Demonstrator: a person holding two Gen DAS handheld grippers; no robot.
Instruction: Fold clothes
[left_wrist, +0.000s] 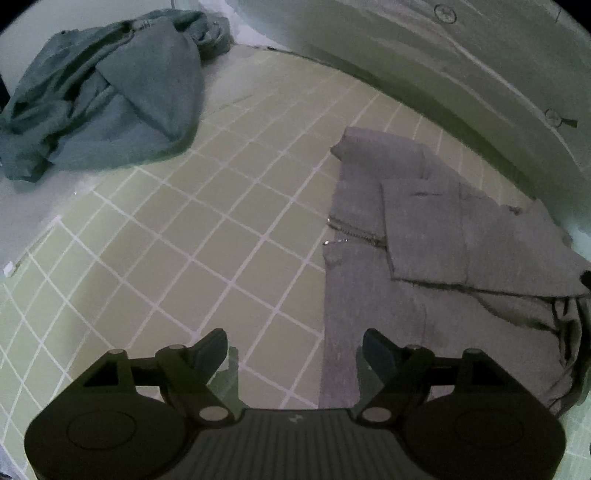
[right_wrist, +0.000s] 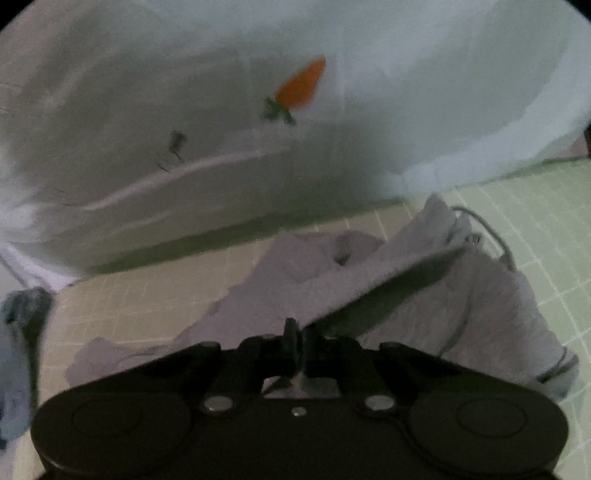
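A grey zip hoodie (left_wrist: 436, 258) lies partly folded on the green gridded mat (left_wrist: 207, 229), at the right of the left wrist view. My left gripper (left_wrist: 293, 349) hovers open above the mat beside the hoodie's left edge, holding nothing. In the right wrist view my right gripper (right_wrist: 295, 332) is shut on an edge of the grey hoodie (right_wrist: 369, 280) and lifts a flap of it off the mat; a drawstring (right_wrist: 491, 236) hangs at its right. A crumpled blue-grey garment (left_wrist: 107, 96) lies at the far left of the mat.
A white padded wall or bedding (right_wrist: 184, 110) with an orange carrot print (right_wrist: 301, 85) rises behind the mat. The blue-grey garment's edge (right_wrist: 22, 332) shows at the left of the right wrist view. Open mat (right_wrist: 535, 206) lies right of the hoodie.
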